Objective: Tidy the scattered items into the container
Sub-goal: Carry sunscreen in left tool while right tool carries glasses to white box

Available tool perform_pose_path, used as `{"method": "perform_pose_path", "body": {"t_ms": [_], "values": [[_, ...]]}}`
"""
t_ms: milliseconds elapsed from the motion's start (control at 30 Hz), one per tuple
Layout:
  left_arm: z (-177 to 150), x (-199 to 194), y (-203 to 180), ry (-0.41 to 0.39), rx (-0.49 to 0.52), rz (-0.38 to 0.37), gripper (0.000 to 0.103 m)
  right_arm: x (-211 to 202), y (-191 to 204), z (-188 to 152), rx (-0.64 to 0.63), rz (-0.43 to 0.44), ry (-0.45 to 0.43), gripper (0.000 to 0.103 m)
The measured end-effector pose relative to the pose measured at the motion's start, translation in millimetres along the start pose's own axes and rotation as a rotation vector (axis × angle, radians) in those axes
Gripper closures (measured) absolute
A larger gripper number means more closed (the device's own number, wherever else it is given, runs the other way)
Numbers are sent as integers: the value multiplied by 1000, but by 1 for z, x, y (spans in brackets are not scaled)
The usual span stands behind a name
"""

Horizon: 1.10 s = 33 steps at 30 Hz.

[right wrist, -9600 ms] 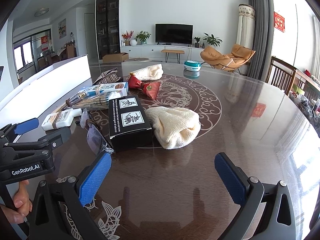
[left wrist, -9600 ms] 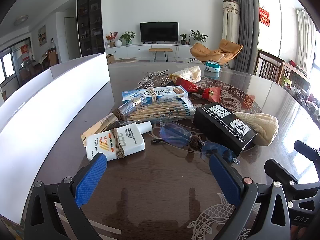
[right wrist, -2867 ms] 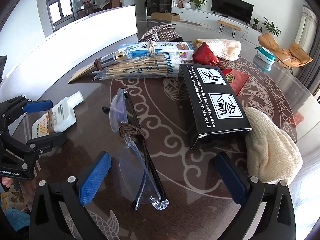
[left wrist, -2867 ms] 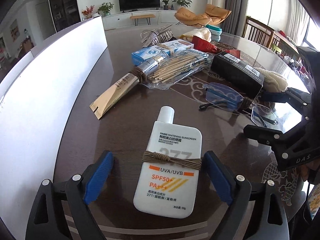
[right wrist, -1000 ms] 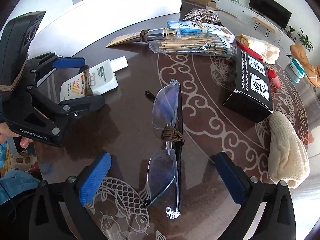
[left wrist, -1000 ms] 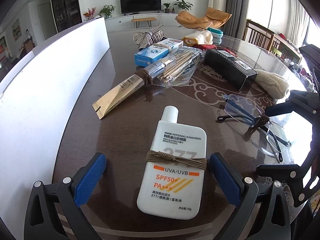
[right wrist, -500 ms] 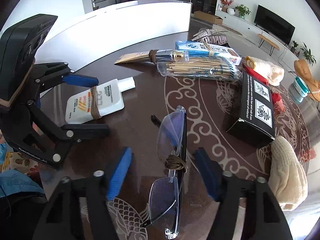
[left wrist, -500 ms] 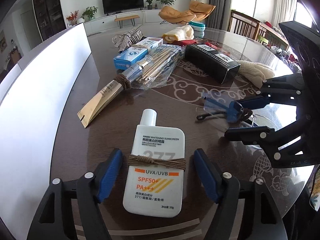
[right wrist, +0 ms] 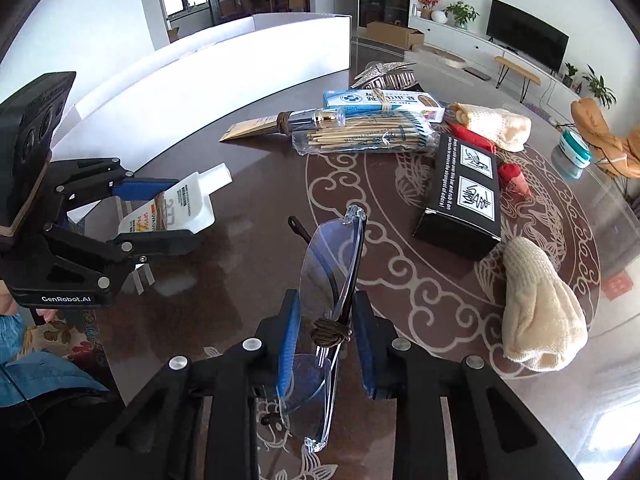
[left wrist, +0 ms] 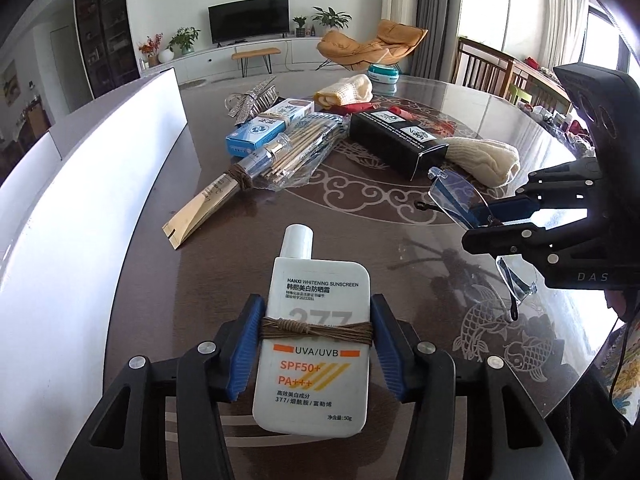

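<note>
My left gripper (left wrist: pixel 316 344) is shut on a white sunscreen bottle (left wrist: pixel 316 336) bound with brown twine, held just above the dark table. It also shows in the right wrist view (right wrist: pixel 180 208). My right gripper (right wrist: pixel 326 340) is shut on clear rimless glasses (right wrist: pixel 332 264) at their twine-wrapped bridge, lifted off the table; the glasses also show in the left wrist view (left wrist: pixel 460 200). The white container (left wrist: pixel 80 184) runs along the table's left side.
On the table lie a black box (right wrist: pixel 468 188), a cream knitted cloth (right wrist: pixel 540 304), a pack of wooden sticks (right wrist: pixel 360 136), a blue box (right wrist: pixel 380 102), a tied vial with a card (left wrist: pixel 224 192), a silver hair clip (left wrist: pixel 256 96) and a red pouch (right wrist: pixel 512 172).
Both grippers closed from open onto their items. The left one now grips the sunscreen bottle, the right one grips the glasses, and both items are raised off the table.
</note>
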<state>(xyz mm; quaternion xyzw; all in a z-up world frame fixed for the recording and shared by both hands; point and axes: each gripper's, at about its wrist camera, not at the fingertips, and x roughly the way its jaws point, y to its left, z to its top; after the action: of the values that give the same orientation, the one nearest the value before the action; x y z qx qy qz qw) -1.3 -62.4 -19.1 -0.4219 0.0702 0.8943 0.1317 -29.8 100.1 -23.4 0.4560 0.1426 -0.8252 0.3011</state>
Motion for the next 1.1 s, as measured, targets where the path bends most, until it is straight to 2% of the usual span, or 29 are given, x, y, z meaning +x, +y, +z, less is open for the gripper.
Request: {"method": "perform_pose_path", "body": {"t_ms": [233,367,567,767,1000,1100], "values": [[1,-19,-23,-59,25,39,50,-22,-15,-27,94,-2,-27,76],[4,-22,-32,-72,40,61,50,-23,-27,-35,137,-21,-6,76],[4,-20,-34,-65,36,80,50,-10,-32,-41,141,-60,64,75],[2,-20,-32,-66,32,93,50,-7,-32,-41,129,-95,83,74],[-1,-20,-28,-59,15,85,50,-9,-30,-44,93,-92,95,70],[-3,-22,-23,-59,-7,72,50,-13,-32,-47,106,-94,95,80]]}}
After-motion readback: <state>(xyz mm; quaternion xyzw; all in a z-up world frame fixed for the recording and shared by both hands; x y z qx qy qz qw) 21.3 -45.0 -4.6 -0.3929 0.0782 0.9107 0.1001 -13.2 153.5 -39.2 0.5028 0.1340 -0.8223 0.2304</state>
